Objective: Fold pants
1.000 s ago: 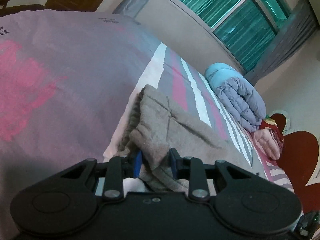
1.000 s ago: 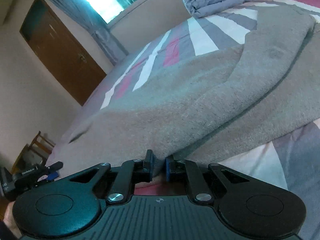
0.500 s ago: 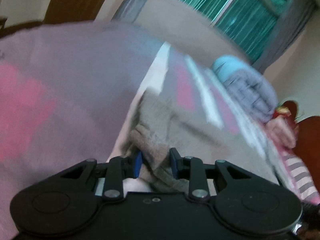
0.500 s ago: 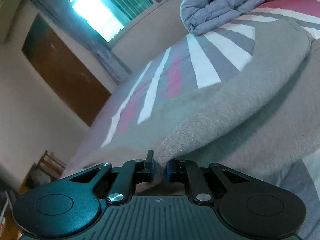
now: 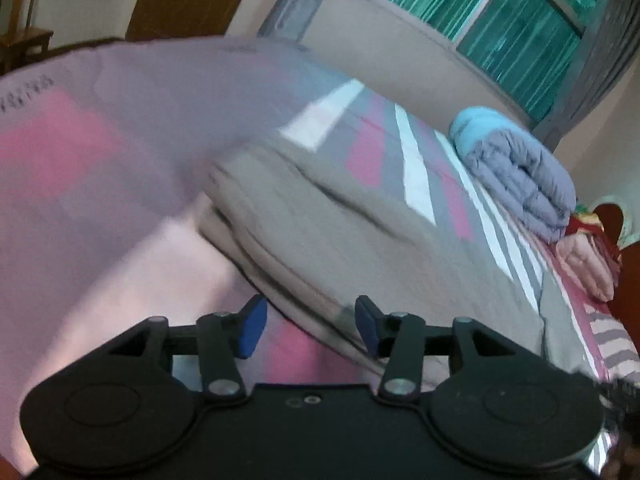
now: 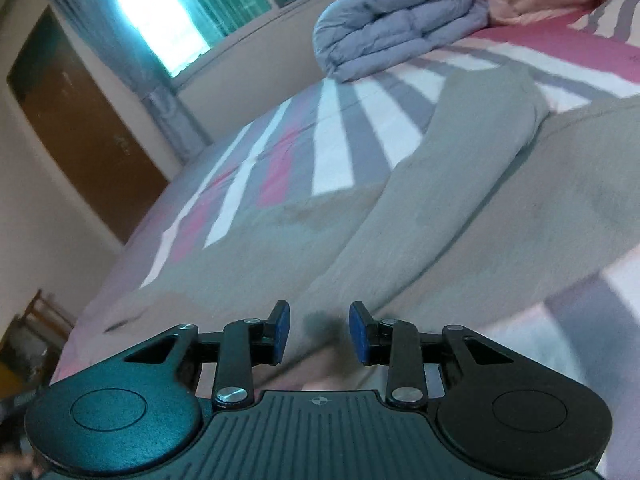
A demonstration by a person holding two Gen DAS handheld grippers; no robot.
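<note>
the grey pants (image 5: 360, 236) lie on the striped bed (image 5: 416, 168), one part doubled over another. both the left gripper (image 5: 306, 326) and right gripper (image 6: 319, 332) hang wide apart, holding nothing. a fold looks just laid; next likely calls for regripping an edge.

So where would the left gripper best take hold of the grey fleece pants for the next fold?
Probably the stacked edge of the grey fleece pants just ahead of the open left gripper, approached low along the striped bedsheet: the layers there form a raised lip the fingers can straddle.
</note>
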